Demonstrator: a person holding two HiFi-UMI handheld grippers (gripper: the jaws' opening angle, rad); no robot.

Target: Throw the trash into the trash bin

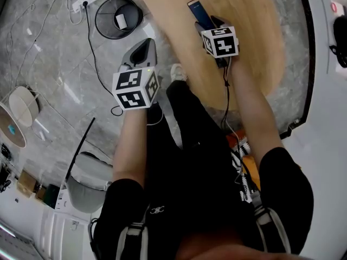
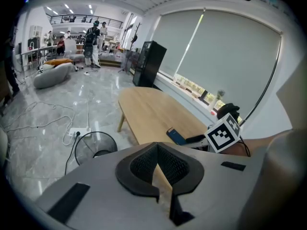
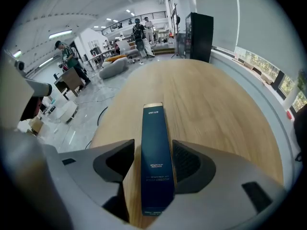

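Step in hand: picking up the trash. The bin drop has not begun.

- The black wire trash bin (image 1: 104,12) stands on the floor, left of the tabletop (image 1: 255,47), with a white scrap (image 1: 121,20) inside.
- The left gripper (image 2: 157,152) hangs over the floor between the bin and the tabletop edge. Its fingers (image 2: 180,164) are closed together with only a sliver between the pads. It holds nothing.
- The right gripper (image 3: 153,147) is over the tabletop, angled down at the slim dark-blue box (image 3: 154,123).
  - The box lies on the wood with its long axis in line with the gripper, between the fingers (image 3: 189,162).
  - The fingers are opening and stand about as wide as they go.
  - Wood shows between the left pad and the box. The right pad is just beside the box and does not look to be pressing.
  - So the gripper straddles the box but has not gripped it.

Next move, my read: settle in, close on the box's long sides and lift clear. Then carry it left across the tabletop edge to the bin and release over the opening. The box is narrow, so it needs a centred squeeze or it may twist out.
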